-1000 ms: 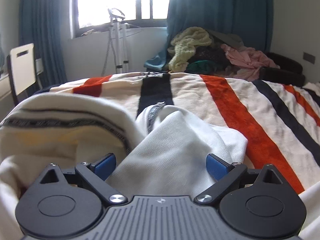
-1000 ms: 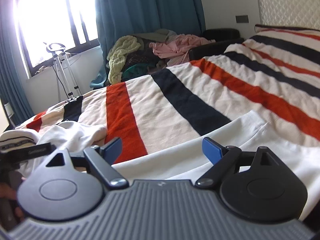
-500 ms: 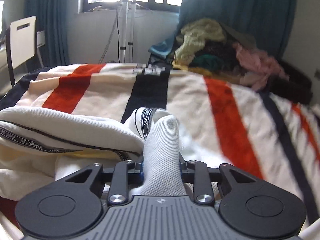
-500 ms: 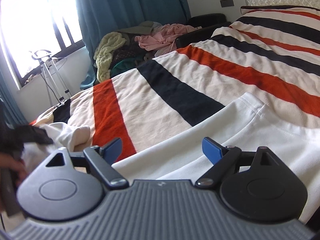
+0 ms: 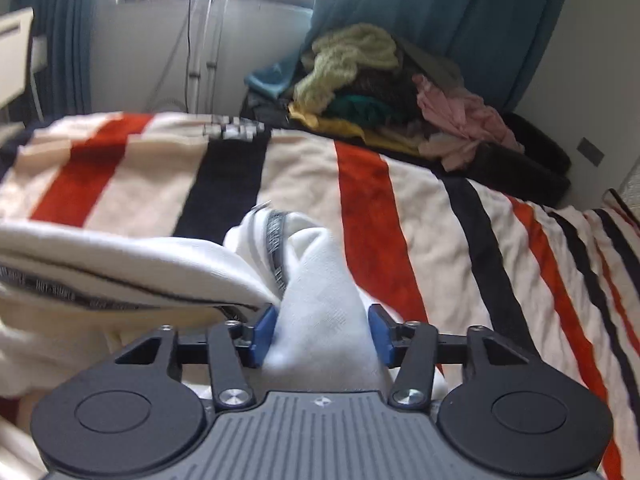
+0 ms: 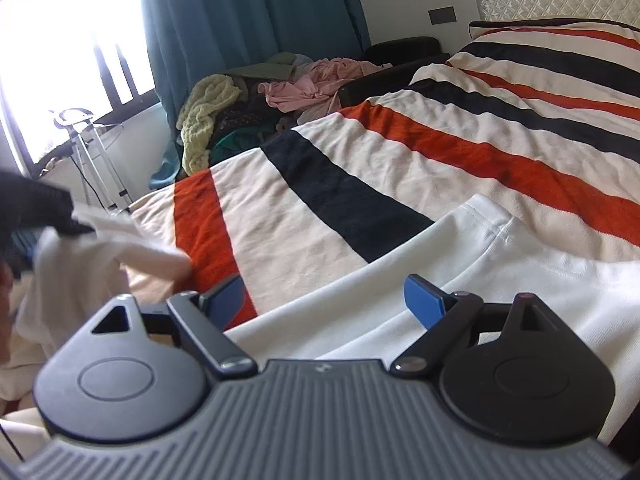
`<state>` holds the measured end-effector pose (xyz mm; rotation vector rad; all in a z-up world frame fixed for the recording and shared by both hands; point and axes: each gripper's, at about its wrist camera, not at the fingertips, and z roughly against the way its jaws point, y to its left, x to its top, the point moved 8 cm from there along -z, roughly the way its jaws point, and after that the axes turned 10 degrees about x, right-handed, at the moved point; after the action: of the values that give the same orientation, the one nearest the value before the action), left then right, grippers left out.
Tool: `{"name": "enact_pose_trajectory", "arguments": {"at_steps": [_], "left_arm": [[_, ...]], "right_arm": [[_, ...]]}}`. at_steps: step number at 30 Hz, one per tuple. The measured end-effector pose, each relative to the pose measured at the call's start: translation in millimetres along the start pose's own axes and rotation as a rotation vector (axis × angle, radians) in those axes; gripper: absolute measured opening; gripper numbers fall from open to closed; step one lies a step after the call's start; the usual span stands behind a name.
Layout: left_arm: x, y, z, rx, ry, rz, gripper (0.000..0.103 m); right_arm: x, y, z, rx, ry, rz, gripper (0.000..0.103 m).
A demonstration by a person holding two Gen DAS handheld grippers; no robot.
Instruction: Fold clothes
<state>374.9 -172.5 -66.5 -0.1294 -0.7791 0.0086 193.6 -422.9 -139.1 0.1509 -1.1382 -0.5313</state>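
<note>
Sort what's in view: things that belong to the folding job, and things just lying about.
Job: white garment; left gripper, jaws just opening, cloth between them; right gripper, open.
Lying about: clothes pile; striped blanket; curtain; metal stand.

A soft white knit cloth garment (image 5: 320, 300) is seen on a fuzzy striped blanket (image 5: 400, 200); matt black plastic forms the tongs (image 5: 320, 334).

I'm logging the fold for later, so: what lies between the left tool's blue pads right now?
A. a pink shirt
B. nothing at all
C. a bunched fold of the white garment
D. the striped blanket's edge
C: in the left wrist view a ridge of the white garment runs up between the left tool and its blue pads.
</note>
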Motion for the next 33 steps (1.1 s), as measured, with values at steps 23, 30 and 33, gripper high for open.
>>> {"name": "enact_pose_trajectory", "arguments": {"at_steps": [23, 30, 33], "left_arm": [[-141.4, 146.0, 166.2, 0.146, -0.242, -0.063, 0.089], [-155.7, 144.8, 156.4, 0.188, -0.199, -0.089, 0.089], [-153.4, 128.3, 170.3, 0.233, -0.218, -0.138, 0.095]], "right_arm": [[-10.9, 62.5, 27.3, 0.152, 0.028, 0.205, 0.088], [-22.8, 83.7, 18.9, 0.151, 0.035, 0.280, 0.088], [-24.7, 85.4, 12.1, 0.142, 0.043, 0.288, 0.088]]}}
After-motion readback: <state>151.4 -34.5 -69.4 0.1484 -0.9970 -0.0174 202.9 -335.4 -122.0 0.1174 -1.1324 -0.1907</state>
